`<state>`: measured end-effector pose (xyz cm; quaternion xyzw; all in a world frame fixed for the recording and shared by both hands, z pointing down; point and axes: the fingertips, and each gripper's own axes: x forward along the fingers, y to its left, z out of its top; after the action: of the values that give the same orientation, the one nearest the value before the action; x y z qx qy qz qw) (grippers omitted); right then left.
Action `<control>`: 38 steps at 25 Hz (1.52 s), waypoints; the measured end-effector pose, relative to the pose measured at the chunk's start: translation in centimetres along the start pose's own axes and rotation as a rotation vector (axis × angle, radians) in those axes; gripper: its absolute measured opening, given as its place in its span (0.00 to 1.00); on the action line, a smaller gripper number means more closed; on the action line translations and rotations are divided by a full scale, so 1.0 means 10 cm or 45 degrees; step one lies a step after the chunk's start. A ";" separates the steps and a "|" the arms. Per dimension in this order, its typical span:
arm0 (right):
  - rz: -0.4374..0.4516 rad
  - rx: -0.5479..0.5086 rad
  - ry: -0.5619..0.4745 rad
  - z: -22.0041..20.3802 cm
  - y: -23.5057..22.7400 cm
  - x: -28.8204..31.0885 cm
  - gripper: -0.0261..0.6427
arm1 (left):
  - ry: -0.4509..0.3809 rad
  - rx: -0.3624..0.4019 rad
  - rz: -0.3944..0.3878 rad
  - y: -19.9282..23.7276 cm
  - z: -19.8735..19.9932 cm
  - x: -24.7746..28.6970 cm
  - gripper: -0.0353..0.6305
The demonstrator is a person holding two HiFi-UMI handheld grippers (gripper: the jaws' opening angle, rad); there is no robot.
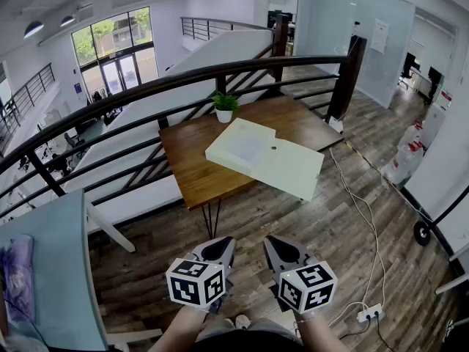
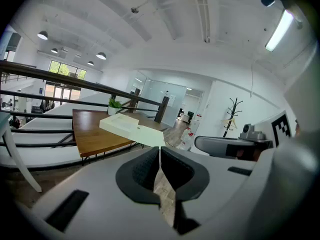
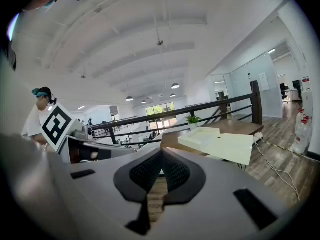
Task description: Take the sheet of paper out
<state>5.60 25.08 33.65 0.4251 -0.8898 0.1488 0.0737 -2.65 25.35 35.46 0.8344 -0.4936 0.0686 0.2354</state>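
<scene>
A flat cream box (image 1: 242, 146) lies on the wooden table (image 1: 198, 167), and its open lid (image 1: 293, 169) hangs over the table's front right edge. A paler sheet seems to lie in the box's tray; I cannot make it out clearly. The box also shows in the left gripper view (image 2: 122, 124) and the right gripper view (image 3: 202, 137). My left gripper (image 1: 220, 248) and right gripper (image 1: 278, 248) are held low, well short of the table and above the floor. Both are shut with nothing between their jaws, as seen on the left gripper (image 2: 160, 156) and the right gripper (image 3: 161, 166).
A small potted plant (image 1: 225, 106) stands at the table's far edge, in front of a dark railing (image 1: 220, 72). A cable and power strip (image 1: 368, 314) lie on the floor at right, near water bottles (image 1: 407, 152). A grey-blue table (image 1: 51, 270) stands at left.
</scene>
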 end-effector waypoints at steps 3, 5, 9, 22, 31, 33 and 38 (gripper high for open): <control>0.008 0.030 -0.012 0.02 -0.01 -0.03 0.08 | -0.001 -0.014 0.004 0.02 -0.02 0.03 0.09; 0.007 0.028 -0.017 0.04 -0.03 -0.03 0.08 | -0.007 -0.042 -0.003 0.03 -0.02 0.05 0.09; -0.011 0.027 -0.002 0.01 -0.09 -0.03 0.08 | -0.006 -0.056 -0.016 0.02 -0.01 0.10 0.09; 0.013 0.048 -0.047 0.03 -0.29 -0.04 0.08 | -0.018 -0.105 -0.036 -0.04 -0.01 0.28 0.09; 0.042 0.071 0.009 -0.12 -0.43 -0.02 0.08 | 0.022 -0.138 -0.016 -0.02 -0.12 0.49 0.09; 0.045 0.071 0.018 -0.13 -0.48 0.04 0.08 | 0.029 -0.132 -0.019 0.02 -0.11 0.56 0.09; 0.030 0.078 0.027 -0.11 -0.64 0.28 0.08 | 0.036 -0.150 -0.020 0.23 -0.04 0.81 0.09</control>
<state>8.85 19.55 36.72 0.4150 -0.8890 0.1813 0.0681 -0.44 18.22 39.41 0.8219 -0.4868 0.0495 0.2916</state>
